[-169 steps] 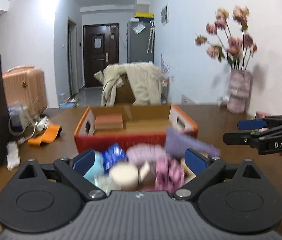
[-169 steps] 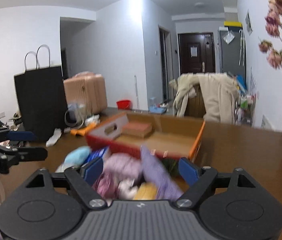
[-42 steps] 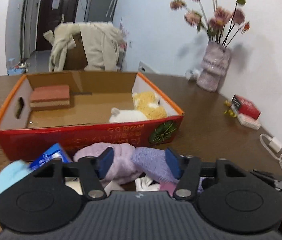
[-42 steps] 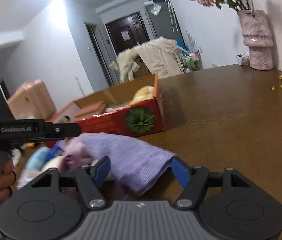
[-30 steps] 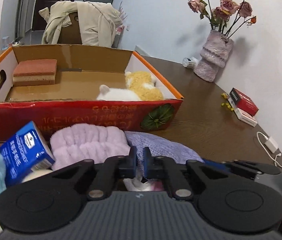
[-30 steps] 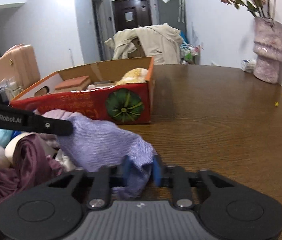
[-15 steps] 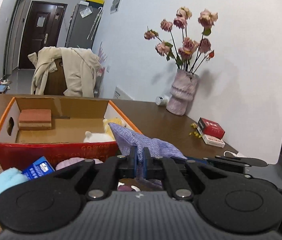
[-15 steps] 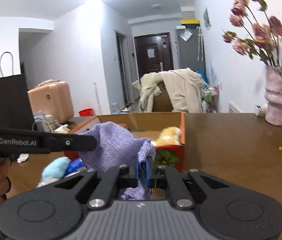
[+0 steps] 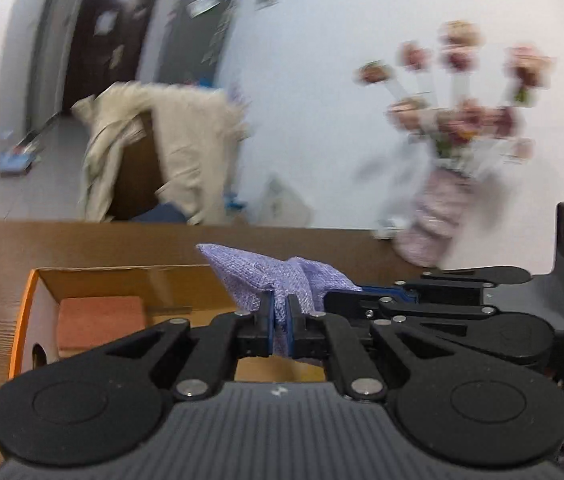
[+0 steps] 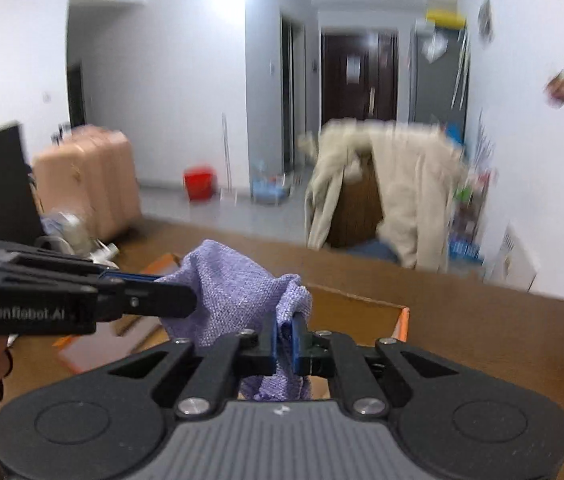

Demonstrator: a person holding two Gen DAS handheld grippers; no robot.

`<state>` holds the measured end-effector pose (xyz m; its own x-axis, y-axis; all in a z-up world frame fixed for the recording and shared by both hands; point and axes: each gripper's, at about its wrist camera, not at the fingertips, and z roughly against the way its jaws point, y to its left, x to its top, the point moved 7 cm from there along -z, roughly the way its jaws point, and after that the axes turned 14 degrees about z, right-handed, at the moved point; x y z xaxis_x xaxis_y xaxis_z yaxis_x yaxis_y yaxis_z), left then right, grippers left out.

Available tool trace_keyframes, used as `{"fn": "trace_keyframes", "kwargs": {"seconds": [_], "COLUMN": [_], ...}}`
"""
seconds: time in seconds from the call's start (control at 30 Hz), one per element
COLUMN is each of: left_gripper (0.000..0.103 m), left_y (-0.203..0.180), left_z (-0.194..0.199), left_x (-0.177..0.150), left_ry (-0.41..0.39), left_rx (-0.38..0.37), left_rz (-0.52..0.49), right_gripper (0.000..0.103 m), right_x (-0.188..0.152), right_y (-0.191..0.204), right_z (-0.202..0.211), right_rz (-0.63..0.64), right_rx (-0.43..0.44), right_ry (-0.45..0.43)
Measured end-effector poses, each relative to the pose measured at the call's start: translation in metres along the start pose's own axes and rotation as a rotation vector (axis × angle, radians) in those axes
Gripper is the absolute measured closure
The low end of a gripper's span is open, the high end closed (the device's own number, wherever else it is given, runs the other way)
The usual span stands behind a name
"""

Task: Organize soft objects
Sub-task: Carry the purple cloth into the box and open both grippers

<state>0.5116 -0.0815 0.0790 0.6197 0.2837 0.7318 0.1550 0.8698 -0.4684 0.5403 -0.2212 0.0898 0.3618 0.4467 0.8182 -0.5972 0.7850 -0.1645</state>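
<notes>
One lilac knitted cloth is in play, held by two tongs at once. The left tongs are pinched tight on one bunched edge of it; the right tongs are clamped just as narrowly on another fold, so the cloth hangs between them in the air. Below and beyond both tongs sits one orange-rimmed cardboard box on the brown wooden bench, with one reddish-brown block inside it at the left.

Lilac knit cloth, bunched, aloft
</notes>
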Motion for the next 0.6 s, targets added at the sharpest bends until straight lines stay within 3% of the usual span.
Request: {"fn": "trace_keyframes", "kwargs": {"seconds": [0.13,0.23,0.3,0.4,0.47,0.6], "left_gripper": [0.097,0.092,0.072,0.054,0.049,0.038], "left_y": [0.038,0.061,0.072,0.078,0.074,0.058], "left_z": [-0.066,-0.101,-0.107,-0.092,-0.078,-0.033], "left_x": [0.011,0.002,-0.003,0.003,0.007,0.016], "left_ry": [0.056,0.118,0.151,0.106,0.105,0.046], "left_rx": [0.092,0.184,0.190,0.194,0.166,0.145], "left_rz": [0.056,0.014,-0.003,0.003,0.002,-0.039], "right_gripper": [0.096,0.093,0.086,0.082,0.072,0.068], "right_x": [0.006,0.001,-0.008,-0.012,-0.012,0.007], "right_y": [-0.023,-0.025,-0.018,-0.011,-0.011,-0.022], "right_z": [-0.083,-0.134,-0.154,-0.159,-0.152,-0.116], "right_rz": [-0.038,-0.075,-0.041,-0.029,-0.045,-0.027], "right_rx": [0.018,0.036,0.026,0.031,0.049,0.001], "right_ry": [0.130,0.212,0.275,0.282,0.263,0.198]}}
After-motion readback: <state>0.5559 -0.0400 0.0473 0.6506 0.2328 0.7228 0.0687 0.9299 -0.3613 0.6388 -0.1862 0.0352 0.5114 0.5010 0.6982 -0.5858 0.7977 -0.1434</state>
